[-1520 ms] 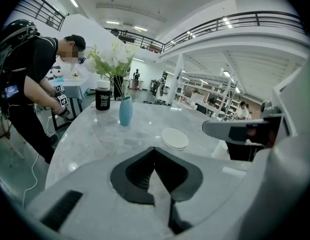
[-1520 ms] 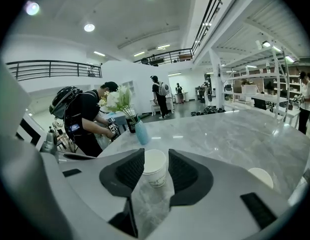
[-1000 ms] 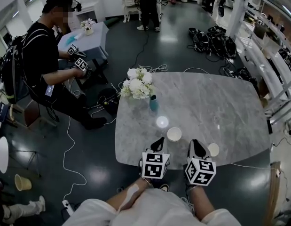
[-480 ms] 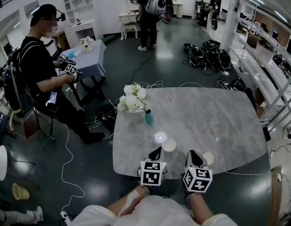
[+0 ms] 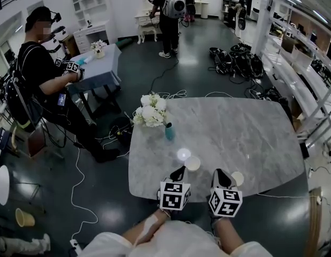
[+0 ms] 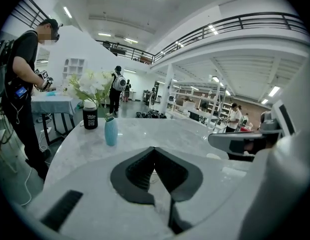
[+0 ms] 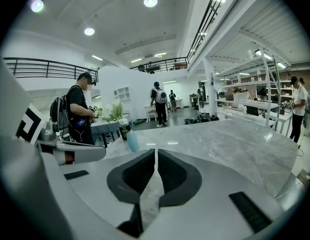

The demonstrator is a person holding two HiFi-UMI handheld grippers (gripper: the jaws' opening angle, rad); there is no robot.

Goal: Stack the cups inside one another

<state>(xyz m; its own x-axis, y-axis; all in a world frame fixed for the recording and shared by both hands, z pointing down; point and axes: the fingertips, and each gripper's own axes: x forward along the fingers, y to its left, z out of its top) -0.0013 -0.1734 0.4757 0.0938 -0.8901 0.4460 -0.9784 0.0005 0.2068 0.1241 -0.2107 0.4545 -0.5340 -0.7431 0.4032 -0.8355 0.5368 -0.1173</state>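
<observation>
Two white paper cups stand upright on the grey marble table (image 5: 251,138) near its front edge. One cup (image 5: 192,163) is just ahead of my left gripper (image 5: 178,173) and slightly to its right. The other cup (image 5: 237,178) sits close to the right of my right gripper (image 5: 219,175). The two grippers hover side by side over the front edge. My left gripper (image 6: 155,149) is shut and empty. The jaws of my right gripper (image 7: 156,151) have just been closing and now stand shut with nothing between them.
A teal vase (image 5: 169,132) with white flowers (image 5: 151,111) stands at the table's far left, with a dark jar (image 6: 89,118) behind it. A person (image 5: 39,74) holding grippers sits by a small table to the left. Cables lie on the floor.
Both grippers and both cups stay where they were. The seated person at the left has leaned back and moved their grippers over the small table.
</observation>
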